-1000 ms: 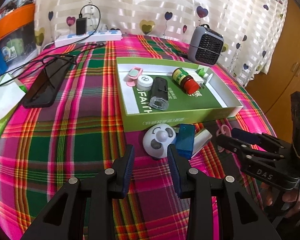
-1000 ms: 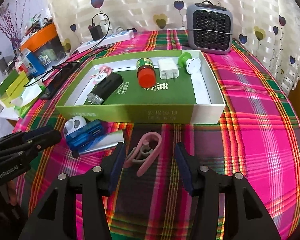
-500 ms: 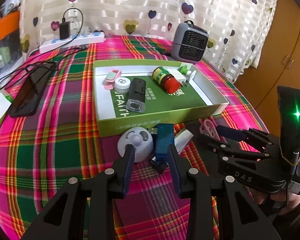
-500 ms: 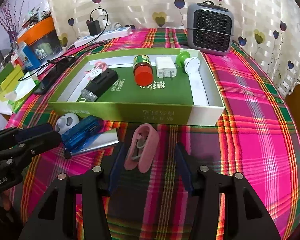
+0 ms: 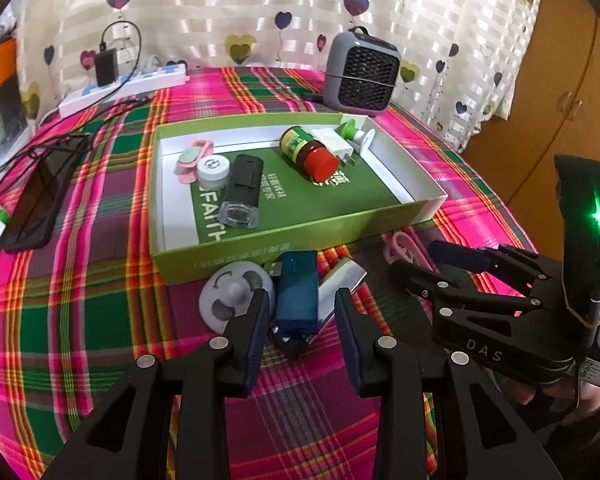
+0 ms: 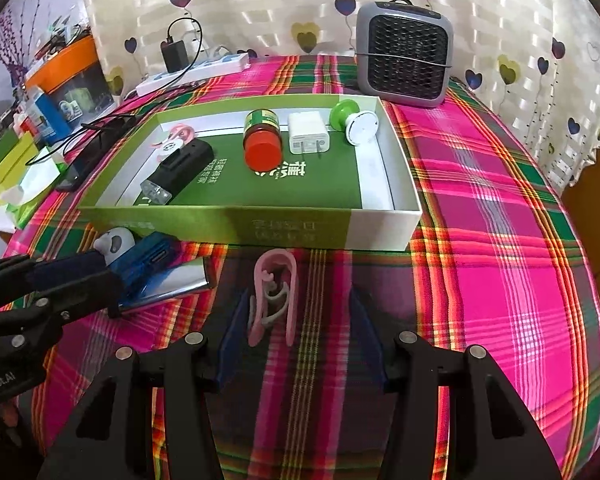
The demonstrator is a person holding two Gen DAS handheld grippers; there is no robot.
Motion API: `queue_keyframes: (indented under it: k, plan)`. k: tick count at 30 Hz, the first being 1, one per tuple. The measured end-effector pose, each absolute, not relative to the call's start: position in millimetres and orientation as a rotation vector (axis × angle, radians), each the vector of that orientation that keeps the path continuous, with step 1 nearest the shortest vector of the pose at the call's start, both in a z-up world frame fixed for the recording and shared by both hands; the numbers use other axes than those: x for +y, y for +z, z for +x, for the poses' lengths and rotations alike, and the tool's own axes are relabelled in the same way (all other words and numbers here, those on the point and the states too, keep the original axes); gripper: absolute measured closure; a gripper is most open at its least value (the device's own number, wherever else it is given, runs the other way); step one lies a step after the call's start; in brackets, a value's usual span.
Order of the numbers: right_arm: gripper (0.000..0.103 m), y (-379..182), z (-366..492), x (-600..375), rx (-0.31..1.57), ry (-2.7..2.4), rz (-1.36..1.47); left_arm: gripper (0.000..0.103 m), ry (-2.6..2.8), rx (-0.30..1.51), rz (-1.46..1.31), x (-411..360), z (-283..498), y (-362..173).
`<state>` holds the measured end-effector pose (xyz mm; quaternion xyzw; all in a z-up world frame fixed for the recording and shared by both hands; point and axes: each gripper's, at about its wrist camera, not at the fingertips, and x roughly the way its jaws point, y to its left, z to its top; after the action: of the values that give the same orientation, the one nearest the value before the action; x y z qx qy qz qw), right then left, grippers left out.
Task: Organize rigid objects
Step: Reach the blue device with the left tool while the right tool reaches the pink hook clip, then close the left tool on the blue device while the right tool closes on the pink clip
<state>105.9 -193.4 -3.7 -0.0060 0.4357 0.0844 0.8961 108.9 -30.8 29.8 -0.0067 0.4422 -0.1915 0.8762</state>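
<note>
Item 1: your left gripper (image 5: 300, 320), jaws spread, straddling the blue USB device (image 5: 297, 293) that lies on the counter (image 5: 100, 280) just near of the green box (image 5: 260, 246); the pads sit either side of it and you cannot tell whether they touch it

Item 2: your right gripper (image 6: 298, 338), jaws spread wide, the pink clip (image 6: 274, 296) lying on the plaid cloth between them, close to the left pad and apart from the right one

Item 3: loose pieces near the box front, left to right in your left view: a round white mini fan (image 5: 230, 294) touching the blue device, then a silver metal bar (image 5: 340, 282) partly under that device, then the pink clip further right

Item 4: box contents, left to right in your right view: a second pink clip (image 6: 180, 133) at the far left corner with a small white round tin (image 5: 213, 168) beside it, a black flashlight (image 6: 178, 172) pointing near, a green-labelled bottle with a red cap (image 6: 262, 140) on its side, a white charger plug (image 6: 308, 132), a green-and-white round piece (image 6: 354, 120) at the far right corner

Item 5: surroundings: a grey mini heater (image 6: 406, 60) far right beyond the box, a white power strip (image 5: 124, 86) far left, a black phone (image 5: 40, 200) at the left edge
</note>
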Motion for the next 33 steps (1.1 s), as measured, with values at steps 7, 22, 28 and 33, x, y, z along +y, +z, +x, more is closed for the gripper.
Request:
queue_keyframes:
  k: [7,22,28,33]
  plan:
    - [0.052,-4,107,-198,0.898,0.180,-0.005,0.070,-0.400,0.950,0.017,-41,120,26]
    - [0.065,-3,108,-201,0.893,0.176,-0.010,0.070,-0.392,0.986,-0.005,-49,132,19]
    - [0.067,-3,108,-202,0.892,0.175,-0.007,0.070,-0.393,0.986,-0.018,-48,133,18]
    - [0.068,-3,108,-202,0.891,0.173,-0.009,0.070,-0.393,0.983,-0.023,-48,133,18]
